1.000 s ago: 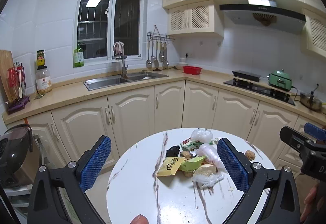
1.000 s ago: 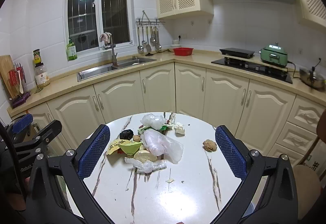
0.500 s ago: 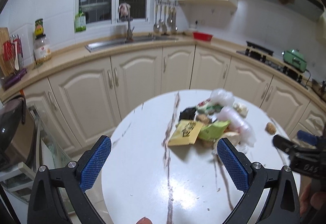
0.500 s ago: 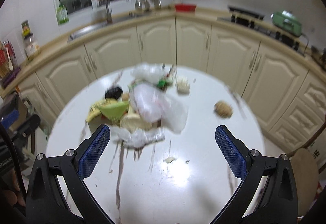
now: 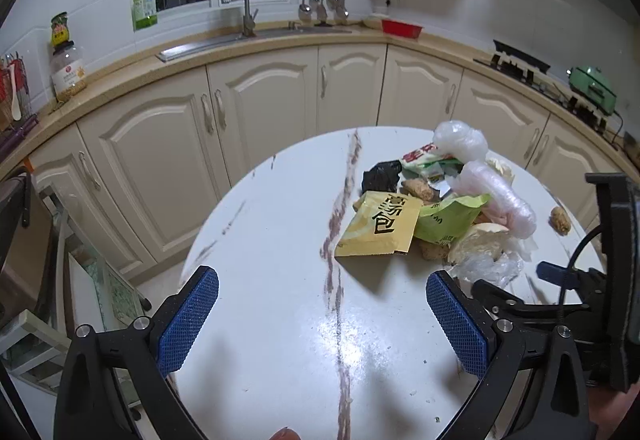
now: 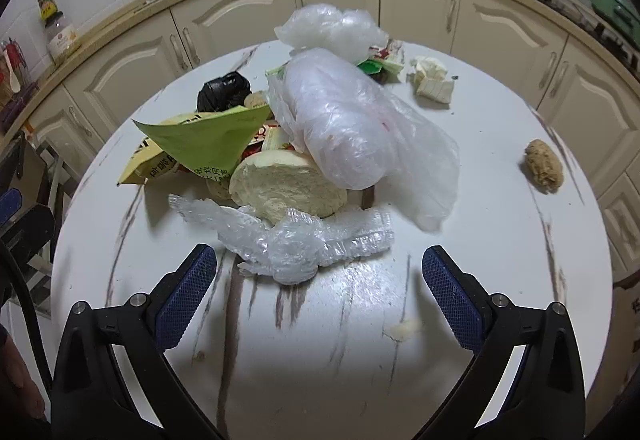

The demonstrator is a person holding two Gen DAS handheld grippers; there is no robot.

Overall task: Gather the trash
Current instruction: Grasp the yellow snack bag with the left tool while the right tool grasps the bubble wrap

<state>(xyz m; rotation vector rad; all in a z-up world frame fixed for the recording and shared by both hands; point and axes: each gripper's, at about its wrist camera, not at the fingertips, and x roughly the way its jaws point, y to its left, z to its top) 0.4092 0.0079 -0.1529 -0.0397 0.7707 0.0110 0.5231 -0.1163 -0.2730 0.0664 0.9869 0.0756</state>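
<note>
Trash [image 6: 304, 143] is sitting heaped on the round marble-veined table [image 6: 500, 260], toward the far half, in front of the cream cabinets. I am holding both grippers over the near edge, and neither is gripping anything.

Right gripper [image 6: 320, 280]: jaws wide apart, empty. Crumpled clear film [image 6: 296, 244] is lying just ahead of and between my fingertips, long axis running left–right, so across the jaw opening rather than along it. Behind it, touching: half bun [image 6: 284, 183], then the big cloudy plastic bag [image 6: 352, 127] lying diagonally, far-left to near-right.

Left gripper [image 5: 322, 316]: jaws also wide apart, empty, pointing at bare tabletop. Yellow packet [image 5: 380, 226] is lying ahead and to the right, flat, with the green wrapper [image 5: 448, 217] overlapping its right side.

Judgement: my right hand is the nearer one, and the film is the closest piece.

Open room: clear tabletop on the near side and to the left. Brown lump [image 6: 543, 167] is sitting alone near the right rim, well apart from the heap. White scraps [image 6: 432, 79] are lying beyond the bag. A small crumb [image 6: 402, 330] is lying near my right finger.
</note>
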